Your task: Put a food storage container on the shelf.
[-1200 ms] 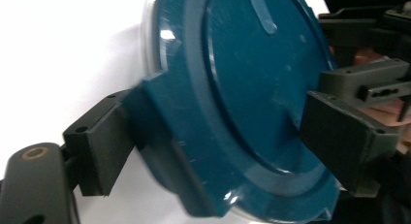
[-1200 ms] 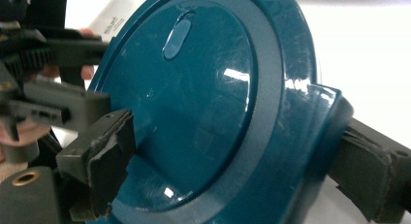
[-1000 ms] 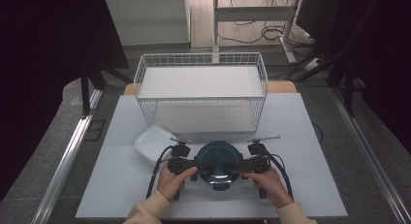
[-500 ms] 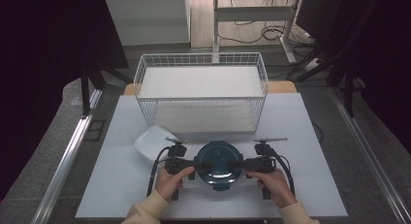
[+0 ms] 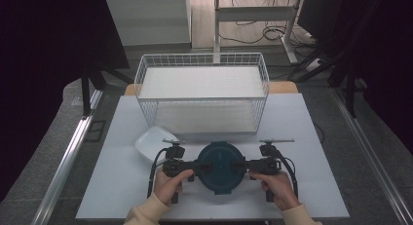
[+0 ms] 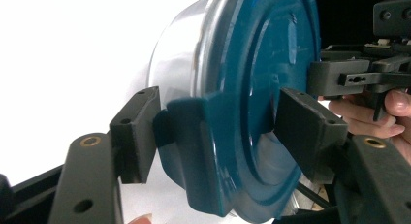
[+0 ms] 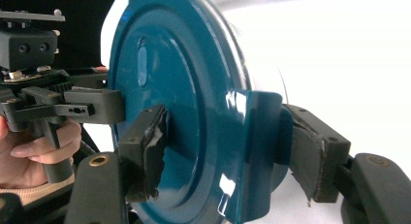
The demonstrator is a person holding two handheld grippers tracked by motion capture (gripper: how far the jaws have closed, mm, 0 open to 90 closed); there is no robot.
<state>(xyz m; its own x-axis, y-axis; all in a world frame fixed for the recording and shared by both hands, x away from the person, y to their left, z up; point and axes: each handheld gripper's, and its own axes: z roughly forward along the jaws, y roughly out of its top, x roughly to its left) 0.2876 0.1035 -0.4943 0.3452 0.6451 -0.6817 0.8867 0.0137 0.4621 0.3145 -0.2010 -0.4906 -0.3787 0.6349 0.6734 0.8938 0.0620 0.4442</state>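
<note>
left gripper [image 5: 195, 165] and right gripper [image 5: 243, 165] have just been closing, jaws now pinching the side clips of the teal lid [image 5: 221, 162] on its container, front of table [image 5: 316, 186]. clips gripped; unlatching or lifting left. basket [image 5: 202, 101] behind, white dish [image 5: 151, 143] left.

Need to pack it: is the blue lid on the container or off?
On. The blue lid covers the container; its side clip folds down over the rim.

The left gripper [image 5: 198, 166] and right gripper [image 5: 242, 164] are held level, pointed toward each other. Their jaws have just been closing, and contact on the pads seems made, though gaps are hard to rule out.
</note>
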